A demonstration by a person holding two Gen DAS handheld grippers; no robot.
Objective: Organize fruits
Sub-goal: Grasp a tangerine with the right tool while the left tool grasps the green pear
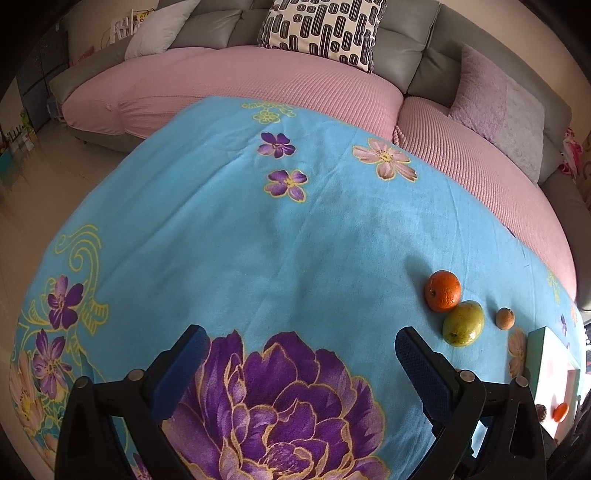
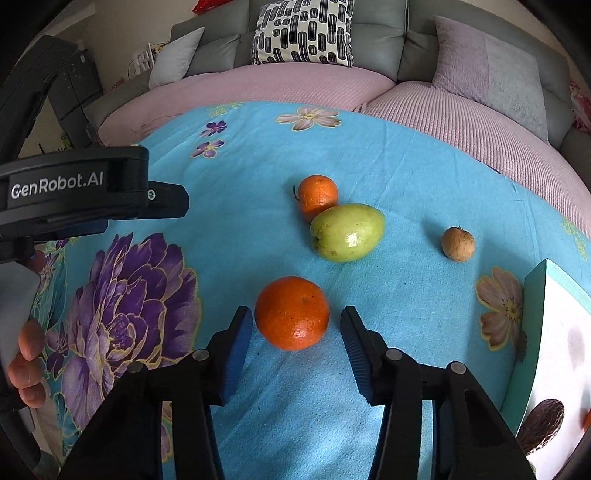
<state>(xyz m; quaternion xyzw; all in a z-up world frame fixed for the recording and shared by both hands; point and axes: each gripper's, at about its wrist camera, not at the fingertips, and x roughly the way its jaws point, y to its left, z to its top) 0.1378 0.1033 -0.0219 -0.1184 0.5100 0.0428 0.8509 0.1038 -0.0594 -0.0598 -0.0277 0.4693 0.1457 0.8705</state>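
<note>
We hold our right gripper (image 2: 296,321) low over the blue floral cloth (image 2: 388,166), its jaws spread wide on either side of the near orange (image 2: 291,313); the blue pads (image 2: 240,339) flank the fruit without clearly touching it. Beyond it a second orange (image 2: 317,195) rests against a green fruit (image 2: 347,232), and a small brown fruit (image 2: 457,244) lies apart to their right. At the right edge sits a white tray with a teal rim (image 2: 533,332), holding a dark brown fruit (image 2: 543,424). Our left gripper (image 1: 299,343) hangs above the purple flower print (image 1: 280,398), jaws wide and holding nothing. A pink-covered sofa (image 1: 258,81) with 1 patterned cushion (image 1: 321,29) stands behind.
</note>
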